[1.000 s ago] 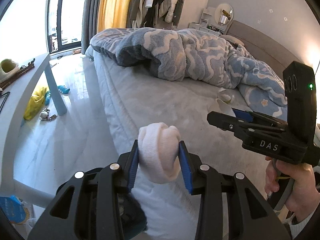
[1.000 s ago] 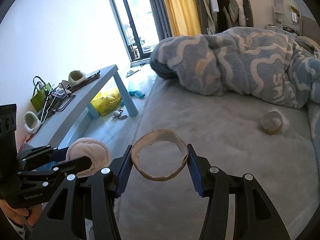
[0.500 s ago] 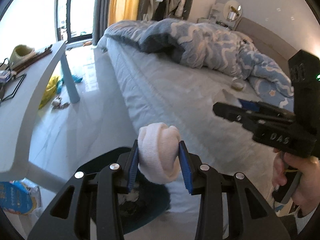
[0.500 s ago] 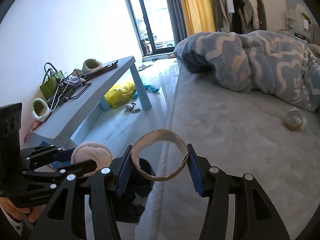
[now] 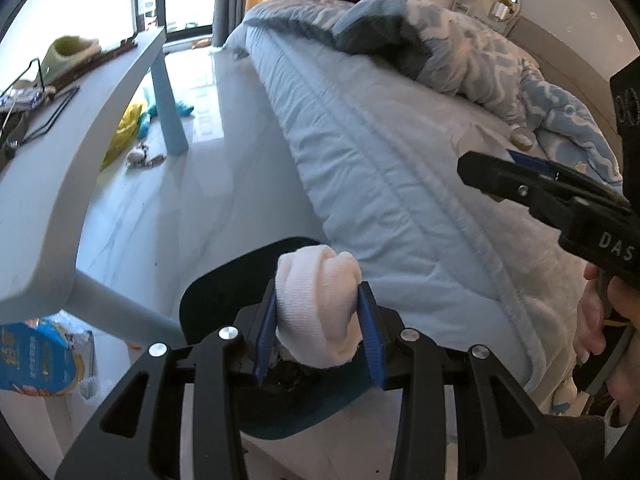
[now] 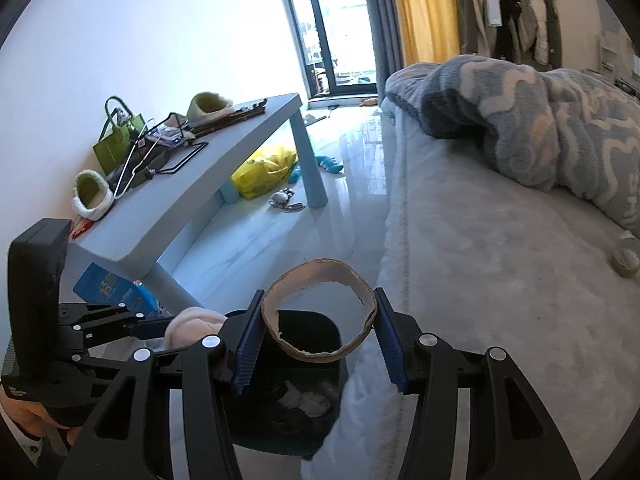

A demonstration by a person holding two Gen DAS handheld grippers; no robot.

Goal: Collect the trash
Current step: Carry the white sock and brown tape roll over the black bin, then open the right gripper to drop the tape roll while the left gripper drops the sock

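sock: rolled white sock [image 5: 320, 306], squeezed between my left claw's [image 5: 319, 330] blue pads, and it's right above the bin's mouth
ring: brown cardboard ring [image 6: 319, 309], an empty tape core by the look of it, ragged inner edge, pinched side to side in my right claw [image 6: 318, 342] and squashed a bit oval
left claw: clamped on the sock, both pads [image 5: 265, 332] pressing into the fabric
right claw: gripping the ring, a pad [image 6: 249, 340] on each side
bin: dark bin [image 6: 328, 330] on the floor, tight against the bed's edge. I can see pale crumpled stuff [image 6: 305, 398] already at the bottom; the ring hangs over its opening
bed: grey-blue bed [image 5: 380, 152] with a bunched blue patterned blanket [image 6: 532, 124], plus another small tape roll [image 6: 626, 260] lying on the sheet well away from both claws
table: low light-blue table [image 6: 208, 184] across the floor from the bed, holding a green bag [image 6: 118, 140], slippers [image 6: 91, 196] and hangers
floor: glossy pale floor [image 5: 192, 184], yellow bag [image 6: 266, 168] under the table, blue packet [image 5: 34, 360] by the near leg
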